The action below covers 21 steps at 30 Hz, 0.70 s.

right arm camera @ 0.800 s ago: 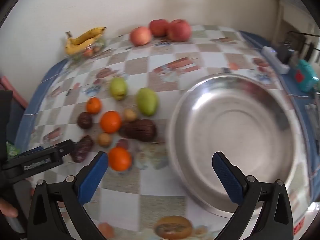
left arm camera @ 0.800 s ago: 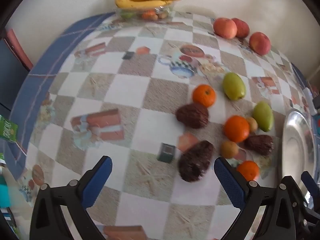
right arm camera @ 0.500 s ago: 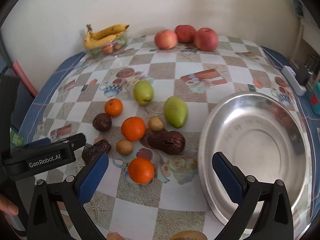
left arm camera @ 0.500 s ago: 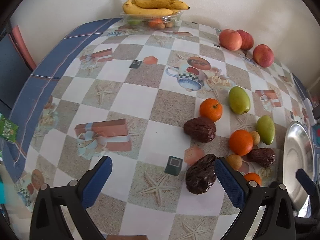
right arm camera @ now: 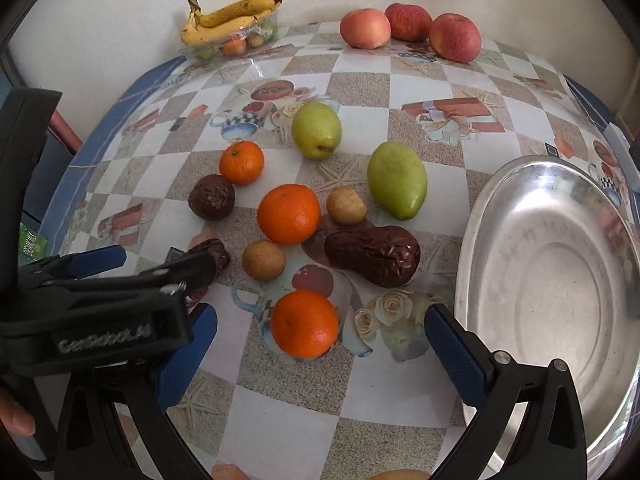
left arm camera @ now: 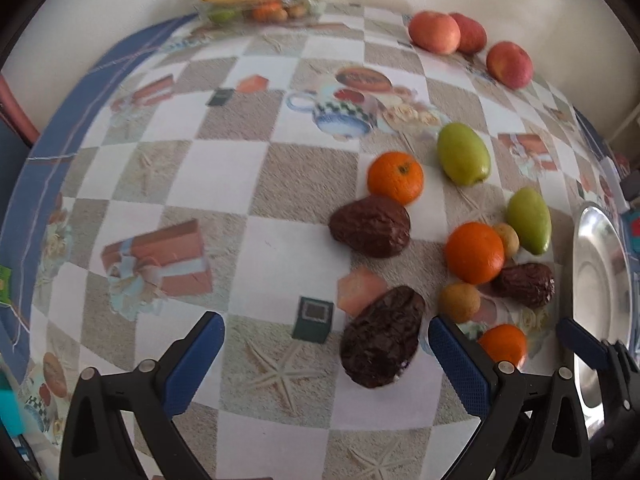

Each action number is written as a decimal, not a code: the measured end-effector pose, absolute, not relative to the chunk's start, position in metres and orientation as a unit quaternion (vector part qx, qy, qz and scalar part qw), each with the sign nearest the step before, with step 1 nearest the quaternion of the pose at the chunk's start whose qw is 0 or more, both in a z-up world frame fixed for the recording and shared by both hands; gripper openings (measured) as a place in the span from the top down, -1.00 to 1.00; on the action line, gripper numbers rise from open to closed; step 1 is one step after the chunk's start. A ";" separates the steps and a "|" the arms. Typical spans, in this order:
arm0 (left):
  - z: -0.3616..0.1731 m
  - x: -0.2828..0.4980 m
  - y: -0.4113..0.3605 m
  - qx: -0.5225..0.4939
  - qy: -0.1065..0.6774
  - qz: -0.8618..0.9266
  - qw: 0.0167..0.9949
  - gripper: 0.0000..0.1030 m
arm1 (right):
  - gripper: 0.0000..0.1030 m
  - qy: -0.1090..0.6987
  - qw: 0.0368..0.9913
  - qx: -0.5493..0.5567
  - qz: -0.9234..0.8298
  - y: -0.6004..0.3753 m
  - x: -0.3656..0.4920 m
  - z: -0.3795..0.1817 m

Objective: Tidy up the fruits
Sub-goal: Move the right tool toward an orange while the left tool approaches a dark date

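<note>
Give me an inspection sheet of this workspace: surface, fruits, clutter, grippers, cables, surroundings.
Surface: table under a checkered printed cloth.
Job's things: three oranges, nearest between the right gripper's fingers; two green fruits; three wrinkled dark brown fruits, largest; two small tan fruits; three apples by the wall; steel basin empty.
Clutter: bananas on a clear fruit container; green packet at the left edge.
Grippers: left gripper open, near a dark brown fruit; right gripper open.
Cables: nothing seen.
Surroundings: pale wall behind.
</note>
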State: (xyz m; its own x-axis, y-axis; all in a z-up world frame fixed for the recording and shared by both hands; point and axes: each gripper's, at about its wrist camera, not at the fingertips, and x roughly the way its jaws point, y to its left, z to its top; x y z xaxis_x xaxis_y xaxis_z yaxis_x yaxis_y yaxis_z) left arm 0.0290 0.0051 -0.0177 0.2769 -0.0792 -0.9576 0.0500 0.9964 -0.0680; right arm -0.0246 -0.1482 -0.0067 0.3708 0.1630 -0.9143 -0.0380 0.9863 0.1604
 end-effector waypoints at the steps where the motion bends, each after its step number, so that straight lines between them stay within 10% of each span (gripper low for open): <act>1: -0.020 0.029 0.005 -0.014 0.605 -0.042 0.795 -1.00 | -1.00 0.558 0.826 0.050 0.062 -0.147 -0.024 -0.007; 21: -0.044 0.051 0.004 0.007 0.644 0.007 0.765 -1.00 | -1.00 0.608 0.793 -0.016 0.031 -0.124 -0.022 -0.035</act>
